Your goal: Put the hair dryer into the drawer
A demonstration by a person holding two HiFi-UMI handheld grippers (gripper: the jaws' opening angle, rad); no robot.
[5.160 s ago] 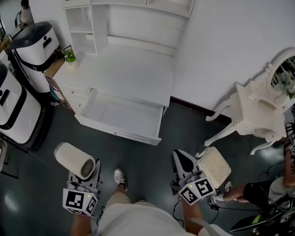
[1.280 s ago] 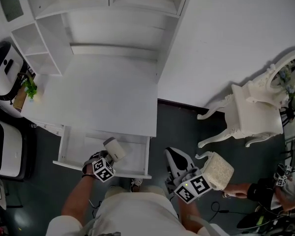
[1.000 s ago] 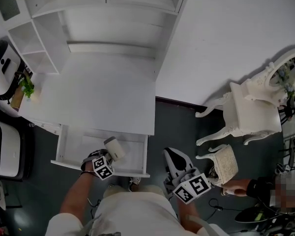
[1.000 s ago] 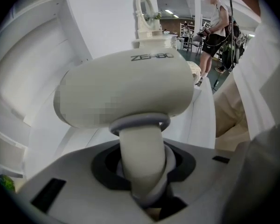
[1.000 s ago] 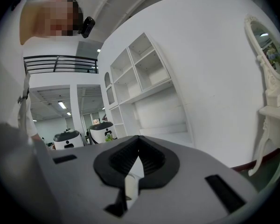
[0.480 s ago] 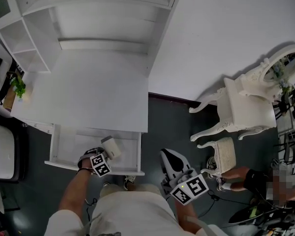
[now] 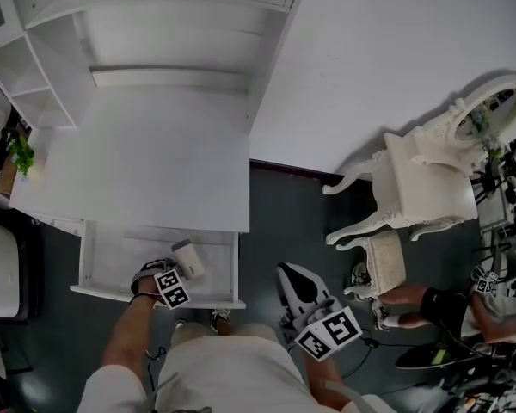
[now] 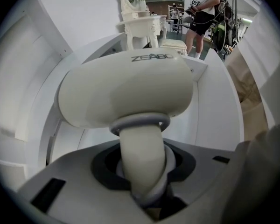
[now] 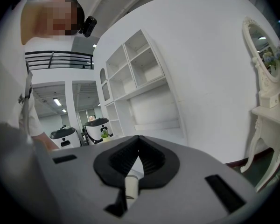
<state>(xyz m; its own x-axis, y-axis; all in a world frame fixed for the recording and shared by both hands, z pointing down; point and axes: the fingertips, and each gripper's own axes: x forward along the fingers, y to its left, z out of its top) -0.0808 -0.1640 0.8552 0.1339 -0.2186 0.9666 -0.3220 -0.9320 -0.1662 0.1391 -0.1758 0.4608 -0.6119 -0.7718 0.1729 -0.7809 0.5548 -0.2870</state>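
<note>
Head view shows a white desk (image 7: 146,162) in the upper left, with its drawer (image 7: 112,261) pulled out at about 8 o'clock from the picture's centre. The cream hair dryer (image 7: 187,258) is inside the drawer's outline, toward its 3 o'clock end. Whether it touches the drawer floor cannot be told. The left gripper (image 7: 174,274) points steeply down from the drawer's 6 o'clock edge, its marker cube uppermost.

In the left gripper view that gripper (image 8: 144,181) has its jaws clamped narrowly on the dryer's (image 8: 126,94) handle, just under the grey ring. The barrel lies crosswise above the jaws, with the drawer's white walls (image 8: 219,111) around it.

The right gripper (image 7: 291,278) is over the dark floor (image 7: 284,213) at 6 o'clock, well apart from the drawer. In its own view the black pads (image 9: 151,160) of this gripper (image 9: 138,146) meet at their tips with nothing held, facing a white shelf unit (image 9: 135,73).

At 3 o'clock in the head view stand an ornate white dressing table (image 7: 430,183) with an oval mirror and a cushioned stool (image 7: 383,261). A potted plant (image 7: 19,153) sits at the desk's 9 o'clock corner
</note>
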